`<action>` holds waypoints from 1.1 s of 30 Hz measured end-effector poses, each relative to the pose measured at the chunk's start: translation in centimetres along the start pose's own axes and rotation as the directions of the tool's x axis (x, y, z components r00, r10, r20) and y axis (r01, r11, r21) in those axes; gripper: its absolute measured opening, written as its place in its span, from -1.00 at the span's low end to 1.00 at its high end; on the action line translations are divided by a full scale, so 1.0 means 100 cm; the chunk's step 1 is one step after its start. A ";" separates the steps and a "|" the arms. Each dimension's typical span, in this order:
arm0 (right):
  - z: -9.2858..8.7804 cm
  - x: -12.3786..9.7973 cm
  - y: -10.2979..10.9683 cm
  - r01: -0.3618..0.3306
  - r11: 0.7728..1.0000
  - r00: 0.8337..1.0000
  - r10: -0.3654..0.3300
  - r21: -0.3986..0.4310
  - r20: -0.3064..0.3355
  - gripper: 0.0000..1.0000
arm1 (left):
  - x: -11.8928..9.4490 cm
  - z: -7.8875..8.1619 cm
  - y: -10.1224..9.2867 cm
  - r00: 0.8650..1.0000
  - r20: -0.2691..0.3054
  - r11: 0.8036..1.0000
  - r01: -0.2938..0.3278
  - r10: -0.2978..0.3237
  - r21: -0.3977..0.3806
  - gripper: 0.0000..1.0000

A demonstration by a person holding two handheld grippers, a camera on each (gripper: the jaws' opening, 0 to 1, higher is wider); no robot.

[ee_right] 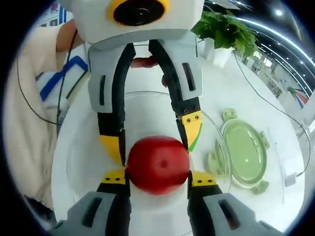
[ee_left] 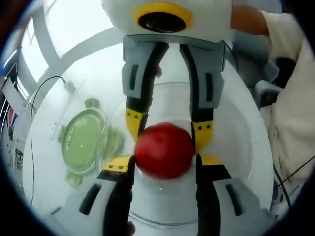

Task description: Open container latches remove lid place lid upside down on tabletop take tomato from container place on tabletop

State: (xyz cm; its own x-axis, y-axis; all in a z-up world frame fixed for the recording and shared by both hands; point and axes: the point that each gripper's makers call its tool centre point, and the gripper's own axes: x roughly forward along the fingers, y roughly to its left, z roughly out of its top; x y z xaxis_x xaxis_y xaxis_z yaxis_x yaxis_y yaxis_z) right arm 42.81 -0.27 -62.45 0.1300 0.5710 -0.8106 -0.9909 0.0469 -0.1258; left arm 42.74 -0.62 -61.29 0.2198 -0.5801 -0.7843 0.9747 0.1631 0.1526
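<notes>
A red tomato (ee_left: 165, 150) (ee_right: 157, 164) sits between the jaws of both grippers, which face each other over a clear glass container (ee_left: 236, 128) (ee_right: 147, 96). In the left gripper view my left gripper (ee_left: 165, 164) rises from the bottom, its yellow pads (ee_left: 118, 164) against the tomato's sides. My right gripper (ee_left: 168, 127) comes in from above and touches the tomato too. The right gripper view mirrors this, with my right gripper (ee_right: 157, 178) below and my left gripper (ee_right: 152, 132) above. The green-tinted lid (ee_left: 83, 140) (ee_right: 243, 152) lies flat on the white tabletop beside the container.
A round white table (ee_left: 88, 64) (ee_right: 246, 83) carries everything. A person in a pale shirt (ee_left: 290, 113) (ee_right: 24, 123) stands close behind it. A thin black cable (ee_left: 32, 123) runs along the table's edge. A potted green plant (ee_right: 221, 24) stands beyond the table.
</notes>
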 end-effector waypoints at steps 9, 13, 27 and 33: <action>0.000 -0.001 0.001 0.003 1.000 1.000 -0.003 0.003 0.003 -0.20 | 0.001 0.000 0.003 0.999 -0.034 0.999 -0.005 0.006 0.037 -0.26; 0.002 -0.003 0.000 0.011 1.000 1.000 -0.011 -0.003 0.003 -0.21 | 0.001 -0.001 0.006 0.998 -0.057 1.000 -0.013 0.014 0.019 -0.27; 0.018 -0.046 -0.009 0.064 0.998 0.998 -0.063 -0.015 0.016 -0.21 | -0.028 0.035 0.010 0.999 -0.020 0.997 -0.037 0.039 0.064 -0.28; 0.017 -0.073 -0.014 0.102 0.995 0.995 -0.102 -0.024 0.005 -0.21 | -0.035 0.060 0.011 0.999 0.003 0.995 -0.045 0.045 0.090 -0.28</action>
State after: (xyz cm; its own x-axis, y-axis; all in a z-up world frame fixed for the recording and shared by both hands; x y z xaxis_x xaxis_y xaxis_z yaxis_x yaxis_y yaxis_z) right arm 43.21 -3.08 -55.37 0.2299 0.5675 -0.7906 -0.9714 0.0847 -0.2217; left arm 43.33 -3.24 -54.76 0.2639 -0.5748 -0.7746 0.9633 0.1166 0.2417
